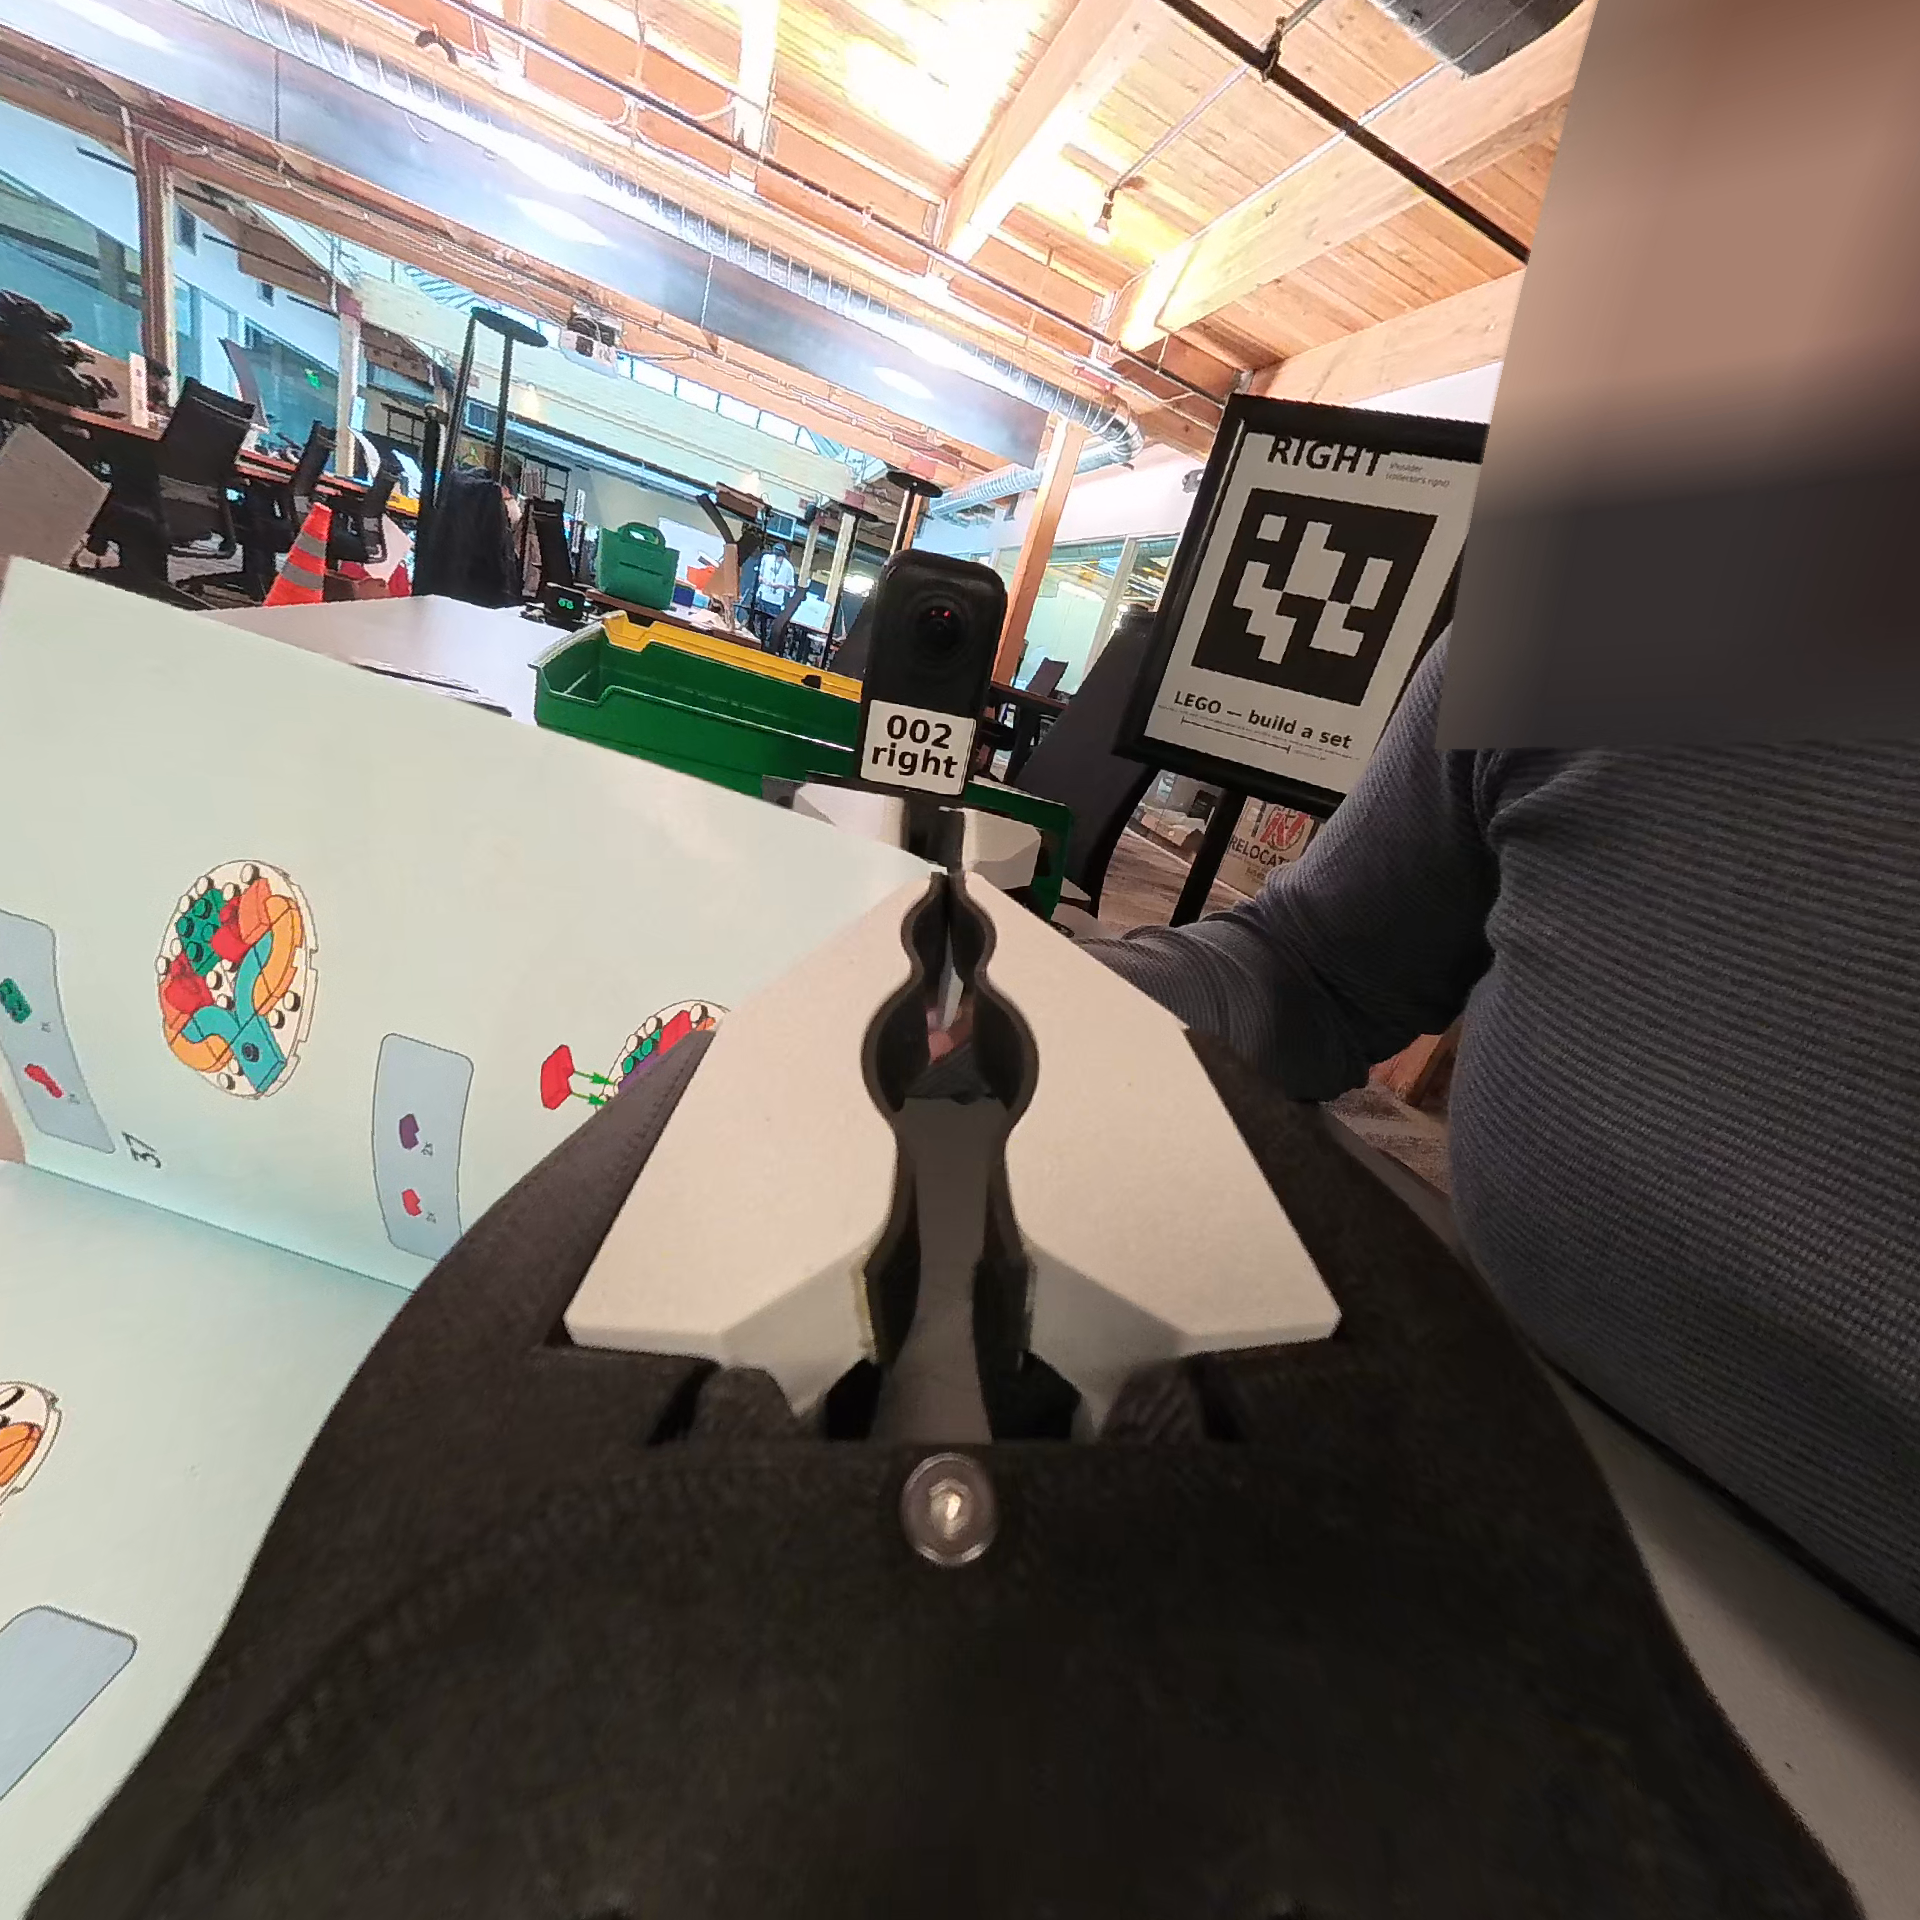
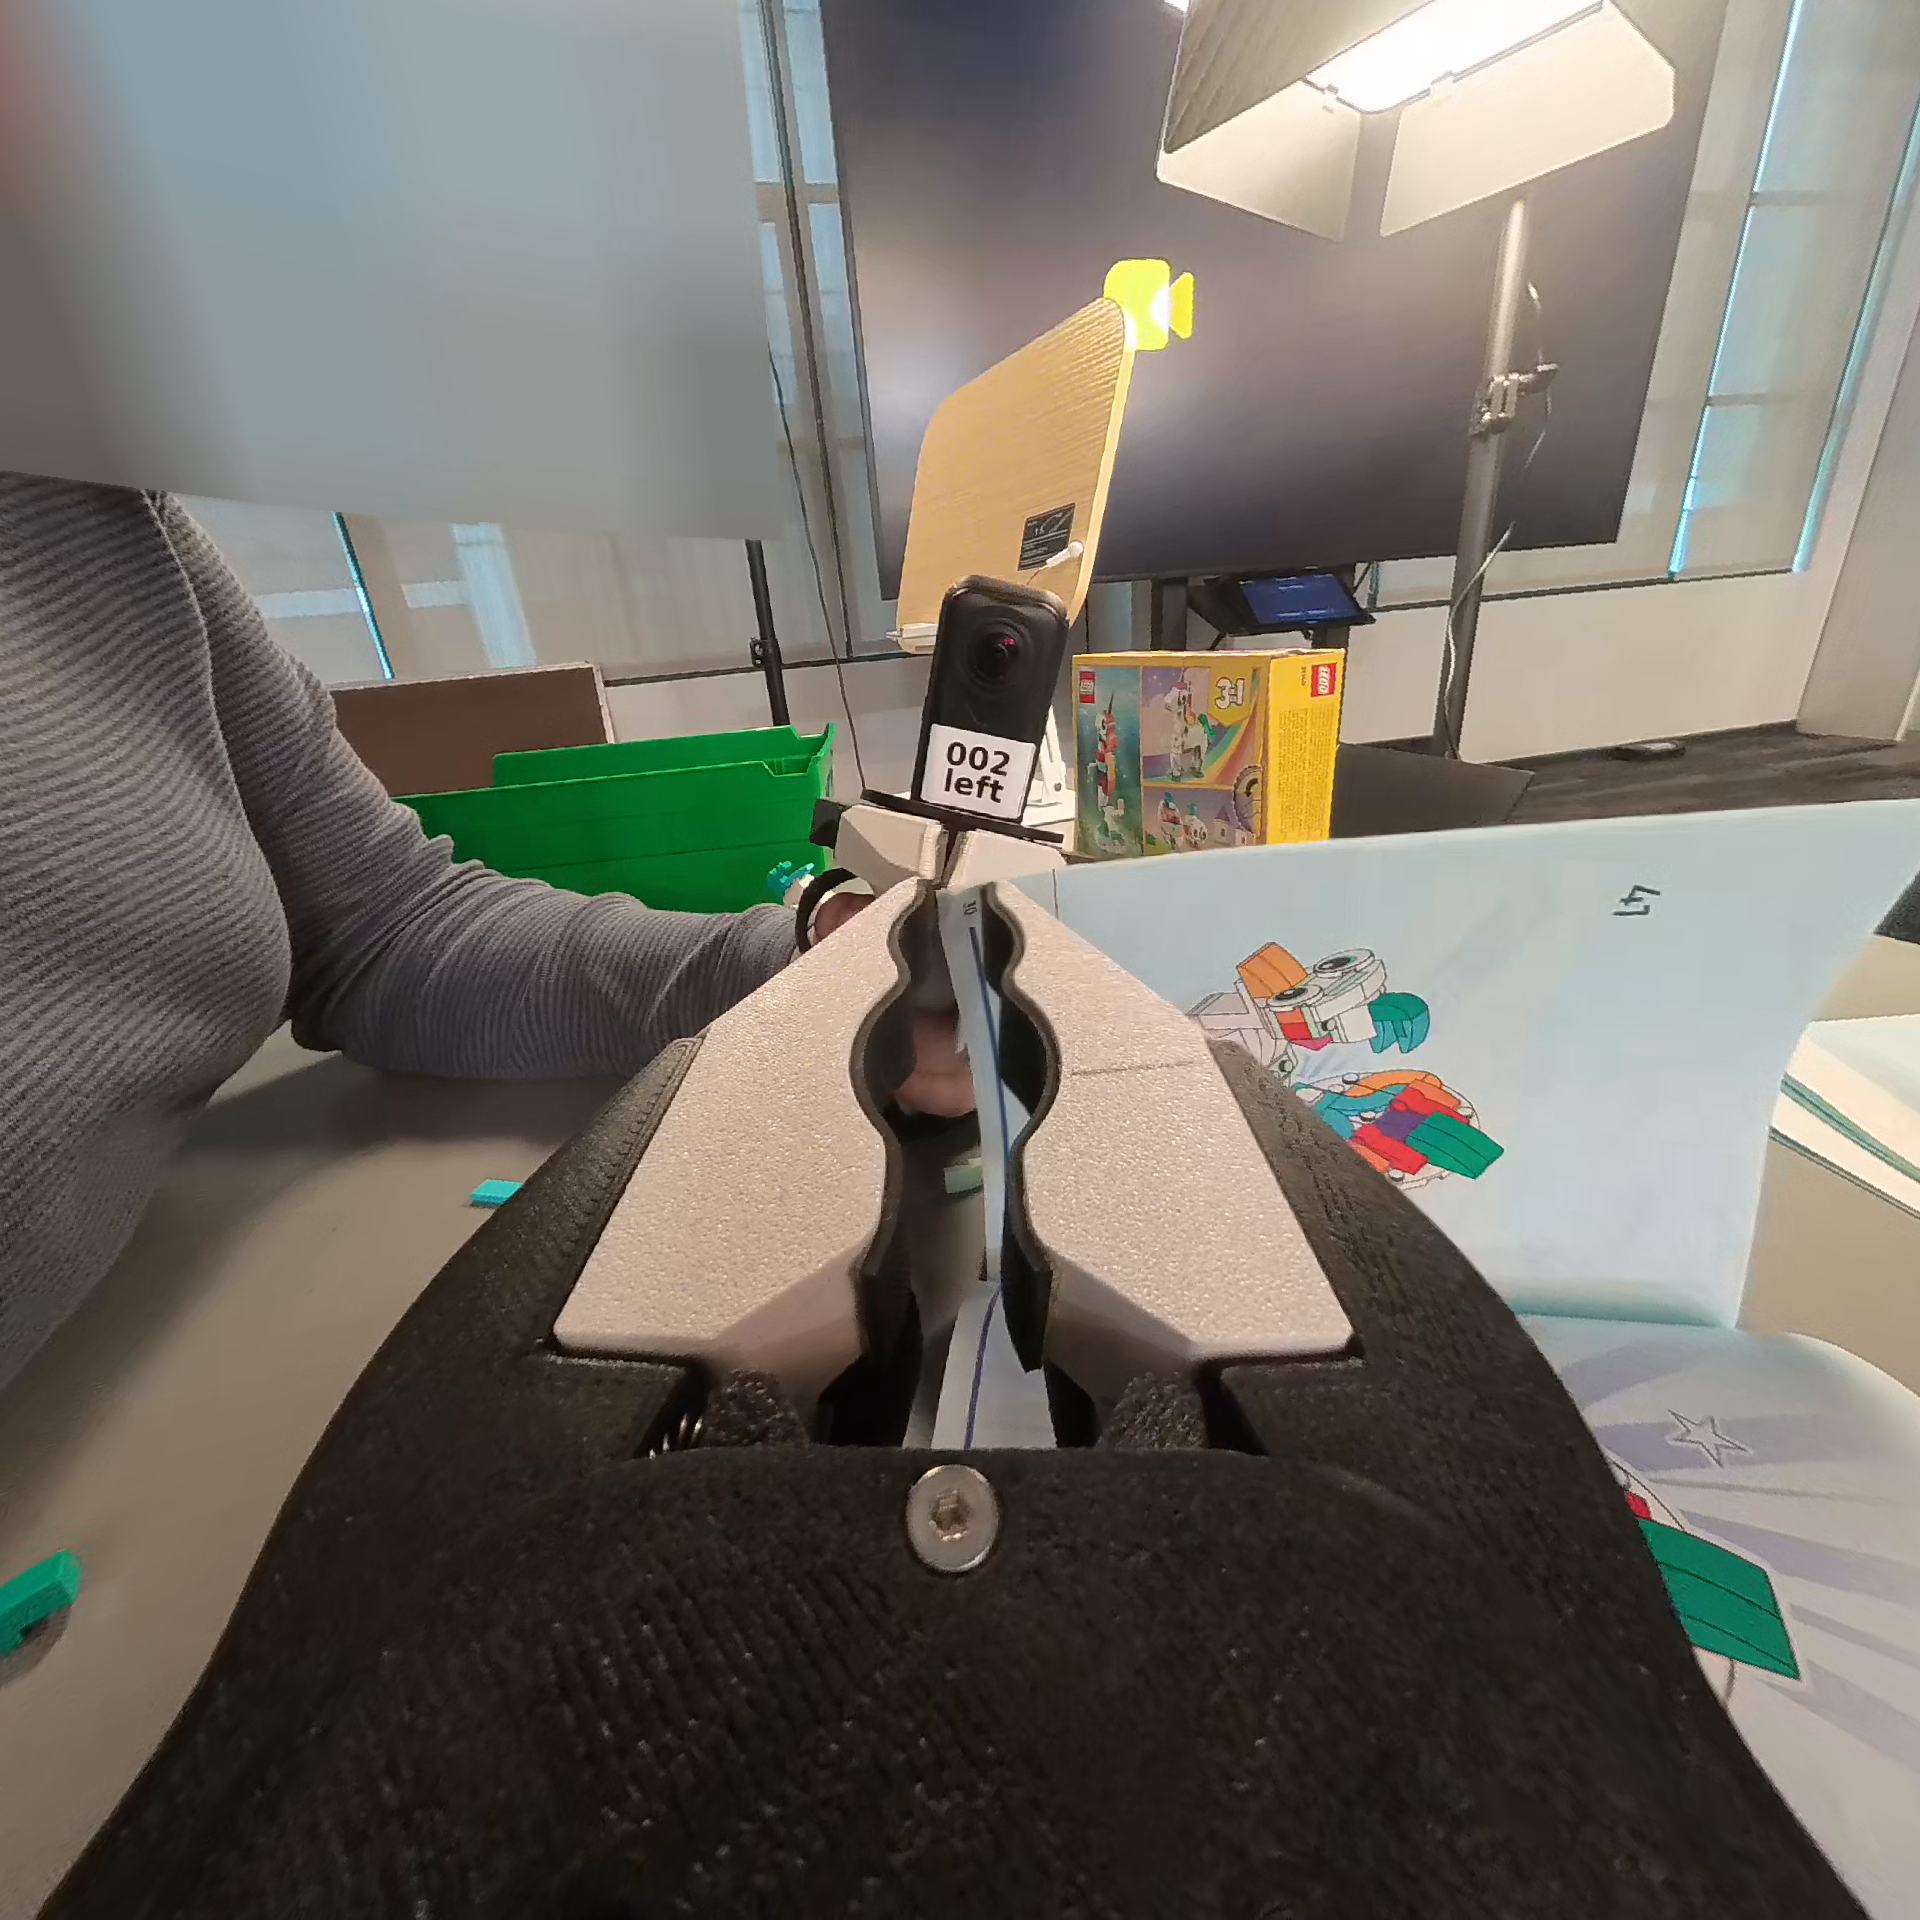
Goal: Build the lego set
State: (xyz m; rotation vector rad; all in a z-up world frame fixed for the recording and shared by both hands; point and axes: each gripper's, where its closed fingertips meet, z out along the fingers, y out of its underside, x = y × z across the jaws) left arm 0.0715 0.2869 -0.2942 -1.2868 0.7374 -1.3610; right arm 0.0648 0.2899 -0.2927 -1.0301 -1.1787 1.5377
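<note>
The light-blue instruction booklet lies open on the grey table, and one page (image 1: 468,831) stands up from it, printed with build pictures. My left gripper (image 1: 940,883) is shut on that page's upper edge, and a sliver of paper (image 1: 951,977) shows between its fingers. My right gripper (image 2: 951,896) faces it and is shut on the same page (image 2: 1455,935), whose edge (image 2: 982,1039) runs between its fingers. Each gripper shows tip to tip in the other's view: the right one in the left wrist view (image 1: 914,821), the left one in the right wrist view (image 2: 951,847).
A green bin (image 2: 644,821) stands behind the grippers, also in the left wrist view (image 1: 675,707). The yellow set box (image 2: 1205,758) stands at the back. Loose teal bricks (image 2: 494,1193) (image 2: 36,1590) lie on the table. A person's grey sleeve (image 1: 1299,987) rests beside the booklet. A framed sign (image 1: 1320,582) stands on an easel.
</note>
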